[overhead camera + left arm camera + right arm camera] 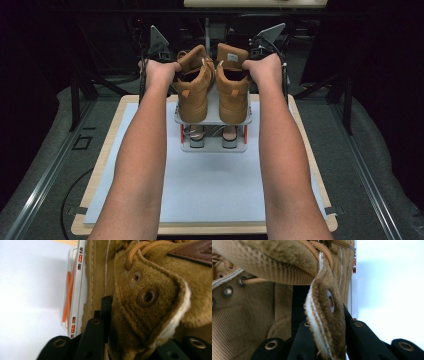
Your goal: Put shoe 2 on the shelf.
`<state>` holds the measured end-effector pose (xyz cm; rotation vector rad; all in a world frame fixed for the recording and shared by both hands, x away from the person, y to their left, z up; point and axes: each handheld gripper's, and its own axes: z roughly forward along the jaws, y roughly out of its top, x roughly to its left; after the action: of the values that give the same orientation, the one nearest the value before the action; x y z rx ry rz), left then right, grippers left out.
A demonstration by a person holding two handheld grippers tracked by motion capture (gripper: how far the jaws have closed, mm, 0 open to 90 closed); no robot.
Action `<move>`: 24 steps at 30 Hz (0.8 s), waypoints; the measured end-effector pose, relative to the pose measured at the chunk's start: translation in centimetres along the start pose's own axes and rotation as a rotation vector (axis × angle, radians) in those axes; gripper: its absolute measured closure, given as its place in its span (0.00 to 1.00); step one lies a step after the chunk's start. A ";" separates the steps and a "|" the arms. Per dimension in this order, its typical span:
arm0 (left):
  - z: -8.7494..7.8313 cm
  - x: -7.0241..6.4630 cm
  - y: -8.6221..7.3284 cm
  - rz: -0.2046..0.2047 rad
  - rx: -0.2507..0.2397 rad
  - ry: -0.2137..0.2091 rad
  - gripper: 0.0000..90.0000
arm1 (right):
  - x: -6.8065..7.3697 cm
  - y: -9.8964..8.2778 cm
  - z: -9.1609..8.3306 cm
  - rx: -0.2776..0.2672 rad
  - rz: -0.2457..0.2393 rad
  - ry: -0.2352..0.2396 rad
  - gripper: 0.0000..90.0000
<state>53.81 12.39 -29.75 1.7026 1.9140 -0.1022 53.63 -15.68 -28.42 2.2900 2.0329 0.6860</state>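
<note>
Two tan lace-up boots stand side by side on the top shelf of a small grey shoe rack (212, 119). My left gripper (176, 70) is at the collar of the left boot (192, 95), under the person's hand. In the left gripper view the fuzzy eyelet flap of the left boot (147, 305) sits between the black jaws of the left gripper (135, 335), which touch it. My right gripper (246, 67) is at the right boot (232, 95). In the right gripper view the right gripper (324, 322) is shut on the collar flap (324, 315) of the right boot.
The rack's lower shelf holds a pair of lighter shoes (196, 135). The rack stands at the far end of a white mat (210, 190) on a wooden board (100, 170). Dark stands and rails flank the board. Orange braces mark the rack's side (68, 295).
</note>
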 end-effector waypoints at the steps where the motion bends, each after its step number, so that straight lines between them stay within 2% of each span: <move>1: 0.0 0.0 0.0 0.014 0.000 0.001 0.88 | -0.1 0.0 -0.1 0.001 0.003 0.005 0.89; 3: 0.1 -0.5 -0.1 0.028 -0.005 0.013 0.86 | -0.1 0.0 -0.1 -0.011 -0.004 0.015 0.87; 9: 0.0 -1.4 -0.2 0.095 -0.030 0.058 0.84 | 0.6 -0.2 -0.2 -0.043 -0.045 -0.008 0.83; 16: 0.0 -1.4 -0.2 0.109 -0.036 0.052 0.80 | 0.5 -0.1 -0.2 -0.035 -0.053 -0.009 0.81; 19: 0.1 -1.4 -0.2 0.105 -0.047 0.034 0.77 | 0.6 -0.2 -0.2 -0.041 -0.058 -0.009 0.78; 24: 0.0 -1.5 -0.2 0.110 -0.052 0.035 0.75 | 0.5 -0.2 -0.3 -0.054 -0.056 -0.007 0.72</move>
<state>53.65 11.03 -29.18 1.7813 1.8280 0.0189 53.38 -15.28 -28.05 2.1945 2.0405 0.7200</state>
